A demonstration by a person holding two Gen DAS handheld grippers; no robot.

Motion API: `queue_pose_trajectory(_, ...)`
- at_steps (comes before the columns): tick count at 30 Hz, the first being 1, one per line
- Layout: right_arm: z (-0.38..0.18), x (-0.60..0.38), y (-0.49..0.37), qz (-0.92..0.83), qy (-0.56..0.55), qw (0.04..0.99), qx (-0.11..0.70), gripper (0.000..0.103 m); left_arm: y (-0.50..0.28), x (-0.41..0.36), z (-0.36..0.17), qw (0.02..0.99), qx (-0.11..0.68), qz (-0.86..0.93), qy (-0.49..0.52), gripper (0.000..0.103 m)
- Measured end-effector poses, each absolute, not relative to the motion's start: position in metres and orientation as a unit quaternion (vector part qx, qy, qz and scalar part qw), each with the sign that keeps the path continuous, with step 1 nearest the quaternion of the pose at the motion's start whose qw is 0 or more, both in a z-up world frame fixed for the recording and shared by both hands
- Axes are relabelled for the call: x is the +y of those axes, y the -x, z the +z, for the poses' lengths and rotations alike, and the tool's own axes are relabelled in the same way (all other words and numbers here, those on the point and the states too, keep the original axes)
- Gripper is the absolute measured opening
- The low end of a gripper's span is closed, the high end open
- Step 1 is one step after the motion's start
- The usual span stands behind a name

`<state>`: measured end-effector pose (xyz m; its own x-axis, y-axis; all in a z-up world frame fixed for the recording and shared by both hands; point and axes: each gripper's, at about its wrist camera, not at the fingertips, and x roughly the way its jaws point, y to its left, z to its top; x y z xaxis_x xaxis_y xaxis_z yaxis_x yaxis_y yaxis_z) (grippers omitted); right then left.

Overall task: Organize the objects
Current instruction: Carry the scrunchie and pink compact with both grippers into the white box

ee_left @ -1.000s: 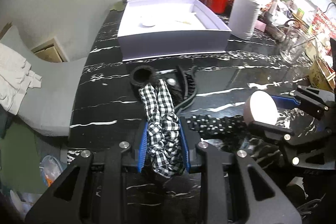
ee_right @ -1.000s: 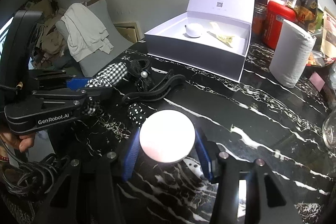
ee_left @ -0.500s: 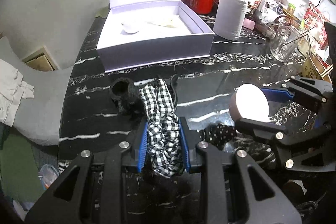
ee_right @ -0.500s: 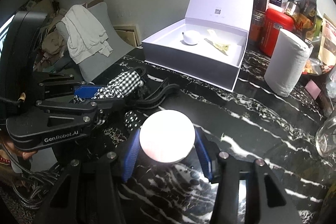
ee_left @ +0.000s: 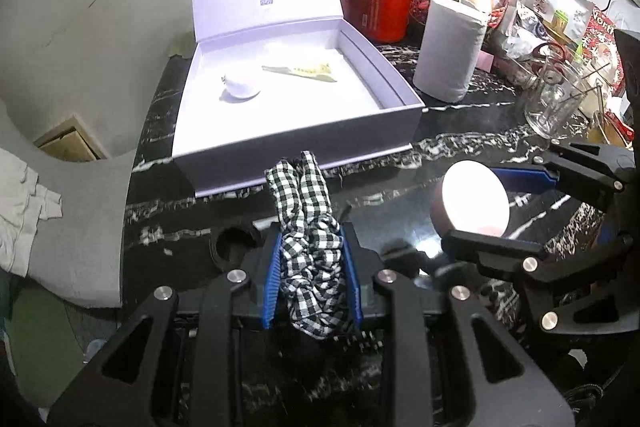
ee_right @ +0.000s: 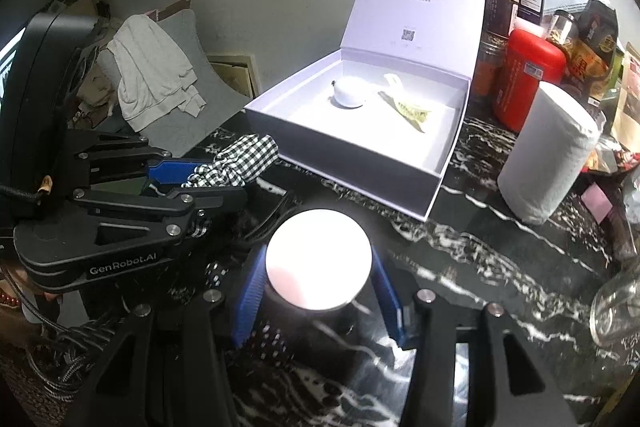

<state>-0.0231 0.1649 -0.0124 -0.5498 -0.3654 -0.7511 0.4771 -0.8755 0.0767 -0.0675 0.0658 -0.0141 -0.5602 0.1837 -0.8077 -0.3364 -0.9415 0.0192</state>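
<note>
My left gripper (ee_left: 312, 267) pinches the checked scrunchie (ee_left: 308, 227); right gripper (ee_right: 318, 283) clamps the round white-topped case (ee_right: 318, 263), near the open box (ee_right: 360, 143).

Checked scrunchie (ee_left: 310, 247) bunched, lifted; round white-topped case (ee_right: 319, 264) held aloft; white box (ee_left: 320, 143) open.

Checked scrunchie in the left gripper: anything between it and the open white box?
Nothing visible. The checked scrunchie, clamped in the left gripper, points at the near wall of the white box, with only bare black tabletop between. The lid stands open; a small white object lies inside.
</note>
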Motion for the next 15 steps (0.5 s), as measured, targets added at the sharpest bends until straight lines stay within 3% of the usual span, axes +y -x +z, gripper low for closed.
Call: queue_pose_trajectory(15, -0.003, 0.167, 0.079, -0.878, -0.403, 0.246, 0.077, 0.052, 0.123, 0.072, -0.009, 0.156, 0.098, 0.881, 0.435, 0.026)
